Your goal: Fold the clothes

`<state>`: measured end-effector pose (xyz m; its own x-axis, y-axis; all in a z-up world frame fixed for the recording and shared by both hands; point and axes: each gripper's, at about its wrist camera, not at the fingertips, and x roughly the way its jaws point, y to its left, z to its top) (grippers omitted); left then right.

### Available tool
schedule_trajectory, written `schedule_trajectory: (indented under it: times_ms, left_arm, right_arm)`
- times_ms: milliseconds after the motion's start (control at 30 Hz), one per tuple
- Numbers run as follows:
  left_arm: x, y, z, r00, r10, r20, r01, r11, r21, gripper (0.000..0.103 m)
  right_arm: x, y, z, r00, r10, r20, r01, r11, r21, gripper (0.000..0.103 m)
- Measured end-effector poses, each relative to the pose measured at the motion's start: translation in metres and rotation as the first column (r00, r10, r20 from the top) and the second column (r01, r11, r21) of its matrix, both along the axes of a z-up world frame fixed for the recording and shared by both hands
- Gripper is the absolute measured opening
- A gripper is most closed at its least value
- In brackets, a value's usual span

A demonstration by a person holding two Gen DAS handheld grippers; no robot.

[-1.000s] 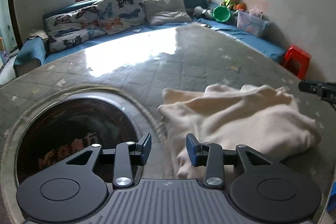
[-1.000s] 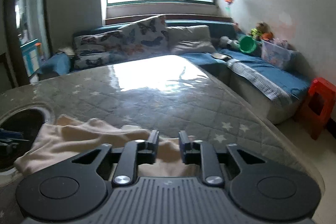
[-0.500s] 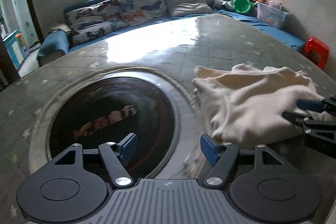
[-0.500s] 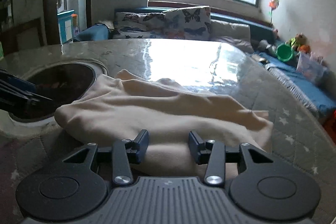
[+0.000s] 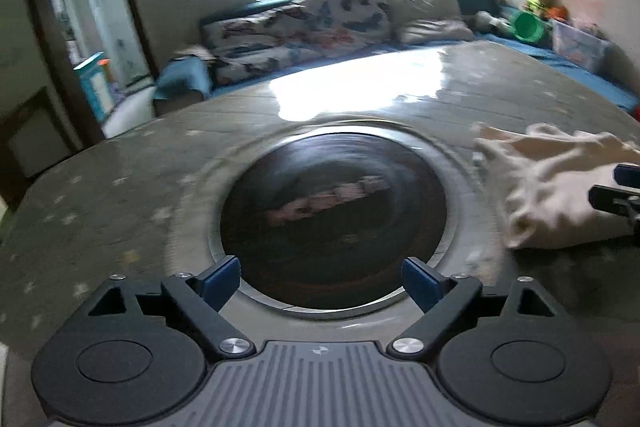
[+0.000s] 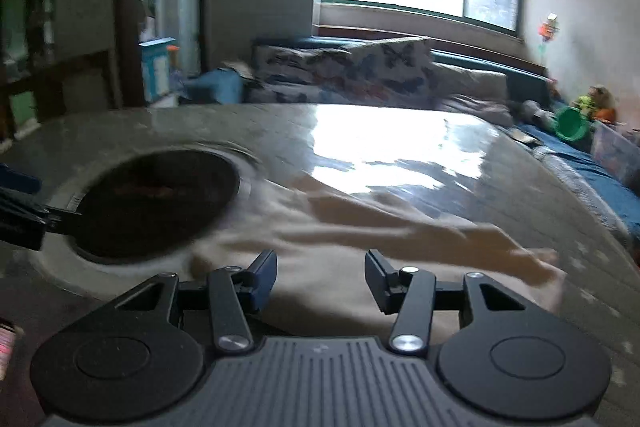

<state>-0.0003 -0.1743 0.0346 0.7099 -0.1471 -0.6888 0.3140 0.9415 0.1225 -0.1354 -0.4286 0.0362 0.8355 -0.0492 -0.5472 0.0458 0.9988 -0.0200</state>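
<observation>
- The surface (image 5: pixel 132 195), a round quilted one with pale stars, carries everything. Its glossy sheen hints at a slick cover, so I judge that cloth pulled by 1 edge could slide across it instead of creasing.
- The dark round inset (image 5: pixel 332 215) is the landmark, sunk in the middle of the surface inside a pale ring. A trailing edge of cloth could drag over that ring and spoil a neat crease.
- The cream garment (image 6: pixel 384 239) lies just beside the inset, on its window-right side, its near corner reaching the ring. It is bunched in soft layers with rounded, doubled edges and a narrow strip running out away from the inset. That shape fits either a fold partly made or a loose heap; the blur leaves it unsettled. The thick, limp cloth could spring open or be pinched through several layers at once.
- The right gripper (image 6: pixel 321 277) hovers over the garment's near part, on the side away from the inset, fingers spread wide with nothing between them. Closing blindly here risks grabbing a whole wad.
- The left gripper (image 5: pixel 321 285) points straight at the inset, fingers (image 5: pixel 220 281) wide apart and empty, well clear of the garment, so it cannot steady the cloth.
</observation>
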Motion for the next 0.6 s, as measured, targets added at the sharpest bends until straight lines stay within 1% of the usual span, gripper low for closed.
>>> schedule_trajectory:
  times_ms: [33,133,167,233,367,400,467,567,600]
  left_arm:
    - [0.001,0.011,-0.001,1.000,0.030,0.003,-0.030,1.000,-0.001,0.093]
    - [0.006,0.043,-0.002,0.993,0.121,0.010,-0.121,0.993,-0.005,0.095]
    - [0.007,0.053,-0.003,0.988,0.151,0.012,-0.151,0.989,-0.006,0.095]
    - [0.012,0.077,-0.005,0.975,0.220,0.009,-0.220,0.975,-0.012,0.095]
    - [0.020,0.117,-0.015,0.942,0.336,0.025,-0.336,0.942,0.010,0.095]
    - [0.022,0.126,-0.017,0.932,0.361,0.031,-0.362,0.932,0.016,0.097]
    - [0.025,0.139,-0.022,0.917,0.397,0.032,-0.398,0.917,0.017,0.098]
    - [0.030,0.151,-0.028,0.904,0.428,0.015,-0.428,0.904,0.000,0.098]
    - [0.030,0.152,-0.029,0.901,0.432,0.019,-0.432,0.902,-0.004,0.101]
  right_arm:
    - [0.004,0.008,0.000,1.000,0.030,0.002,-0.030,1.000,0.003,0.057]
    - [0.021,0.035,-0.003,0.992,0.125,-0.006,-0.125,0.992,0.016,0.058]
    - [0.028,0.044,-0.005,0.988,0.156,-0.010,-0.156,0.988,0.026,0.058]
    - [0.042,0.060,-0.009,0.977,0.211,-0.020,-0.210,0.977,0.048,0.062]
    - [0.073,0.082,-0.023,0.965,0.252,-0.072,-0.244,0.964,0.103,0.062]
    - [0.078,0.086,-0.026,0.963,0.256,-0.083,-0.247,0.964,0.100,0.062]
    - [0.088,0.094,-0.032,0.960,0.262,-0.104,-0.252,0.963,0.095,0.062]
    - [0.098,0.102,-0.039,0.954,0.275,-0.123,-0.265,0.960,0.091,0.064]
    - [0.099,0.104,-0.040,0.952,0.280,-0.124,-0.271,0.959,0.085,0.066]
